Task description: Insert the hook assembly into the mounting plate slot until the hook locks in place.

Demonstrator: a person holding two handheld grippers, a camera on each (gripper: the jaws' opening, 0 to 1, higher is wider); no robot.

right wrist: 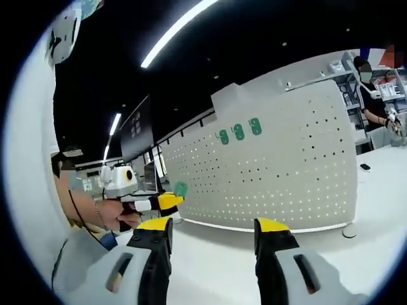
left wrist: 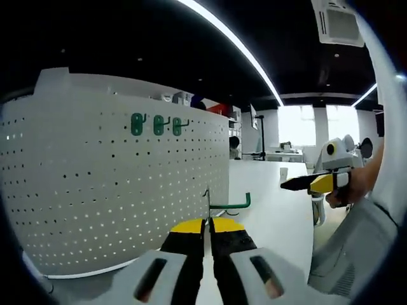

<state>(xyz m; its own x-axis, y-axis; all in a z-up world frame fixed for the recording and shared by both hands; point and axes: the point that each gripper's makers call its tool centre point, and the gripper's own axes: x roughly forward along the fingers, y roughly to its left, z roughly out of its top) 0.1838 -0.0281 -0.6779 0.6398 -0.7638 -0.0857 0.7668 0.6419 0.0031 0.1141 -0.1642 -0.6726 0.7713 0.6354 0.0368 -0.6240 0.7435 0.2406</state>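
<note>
A white perforated mounting plate point(left wrist: 95, 190) stands upright on a white table, and it also faces the right gripper view point(right wrist: 286, 165). Three green hooks point(left wrist: 159, 125) hang in a row near its top point(right wrist: 238, 131). My left gripper point(left wrist: 207, 229) is shut on a green hook assembly point(left wrist: 229, 204); its arm points right, and it hangs just off the plate's right edge. The same gripper point(right wrist: 162, 202) with the green hook point(right wrist: 180, 189) shows at the left of the right gripper view. My right gripper point(right wrist: 213, 238) is open and holds nothing. It appears off to the right point(left wrist: 315, 183), held by a hand.
The white table point(left wrist: 273, 210) runs on to the right of the plate. A small dark object point(right wrist: 364, 167) and a round white piece point(right wrist: 348, 232) lie on the table near the plate's other end. A person point(right wrist: 367, 89) stands by shelves behind.
</note>
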